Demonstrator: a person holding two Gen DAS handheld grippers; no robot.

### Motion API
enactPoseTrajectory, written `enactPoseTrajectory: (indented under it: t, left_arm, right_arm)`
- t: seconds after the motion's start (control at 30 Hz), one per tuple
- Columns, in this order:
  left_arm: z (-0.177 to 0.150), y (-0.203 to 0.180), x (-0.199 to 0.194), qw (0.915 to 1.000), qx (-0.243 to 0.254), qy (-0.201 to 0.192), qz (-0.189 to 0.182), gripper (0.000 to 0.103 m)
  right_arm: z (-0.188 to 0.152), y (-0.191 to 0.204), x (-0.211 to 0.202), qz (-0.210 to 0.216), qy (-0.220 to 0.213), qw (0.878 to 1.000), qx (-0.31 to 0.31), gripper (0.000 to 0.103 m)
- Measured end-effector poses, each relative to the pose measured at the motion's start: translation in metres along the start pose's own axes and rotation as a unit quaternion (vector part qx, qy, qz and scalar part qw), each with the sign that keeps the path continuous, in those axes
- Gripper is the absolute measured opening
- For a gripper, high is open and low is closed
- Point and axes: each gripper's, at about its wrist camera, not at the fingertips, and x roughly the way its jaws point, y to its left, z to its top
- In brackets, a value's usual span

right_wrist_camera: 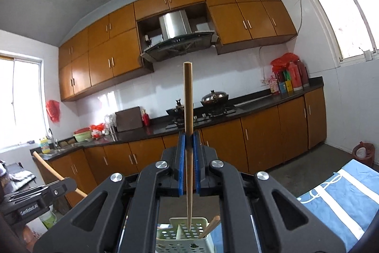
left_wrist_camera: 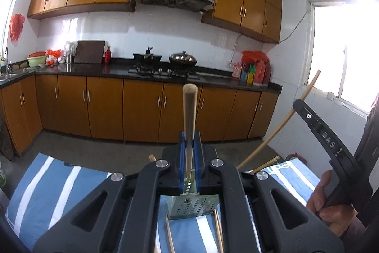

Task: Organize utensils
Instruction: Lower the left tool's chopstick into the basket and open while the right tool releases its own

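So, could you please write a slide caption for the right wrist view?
Right gripper shut on a wooden chopstick, its tip lowered into the perforated utensil holder.

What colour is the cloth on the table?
Blue with white stripes, best seen in the left wrist view.

My left gripper [left_wrist_camera: 189, 141] points forward and level, its blue-padded jaws closed tight on a wooden handle that stands upright between them. My right gripper [right_wrist_camera: 189, 141] is tipped a little upward, jaws pinched on a thin stick held vertical. In the left view, my right hand [left_wrist_camera: 324, 196] shows at the near right edge, wrapped around the black grip of the right gripper. The two grippers are well apart, side by side.
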Motion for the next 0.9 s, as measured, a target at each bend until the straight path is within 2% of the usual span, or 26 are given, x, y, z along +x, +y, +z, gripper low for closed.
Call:
enactPoseTrajectory:
  t: [0.2, 0.4, 0.67, 0.9]
  left_arm:
    - [-0.016, 0.007, 0.031, 0.9998, -0.002, 0.018, 0.001, 0.008]
    - [-0.026, 0.010, 0.047, 0.9993, -0.002, 0.037, 0.003, 0.008]
    - [-0.024, 0.016, 0.034, 0.9995, -0.006, 0.031, 0.009, 0.008]
    - [-0.022, 0.016, 0.002, 0.9997, -0.018, 0.008, 0.014, 0.009]
  right_arm:
    - [-0.029, 0.006, 0.020, -0.004, 0.029, 0.999, -0.018, 0.007]
    - [-0.041, 0.001, 0.027, 0.002, 0.068, 0.998, -0.008, 0.008]
    - [-0.037, -0.002, 0.020, 0.000, 0.076, 0.997, -0.006, 0.011]
    - [-0.029, -0.008, -0.017, -0.005, 0.064, 0.998, -0.006, 0.014]
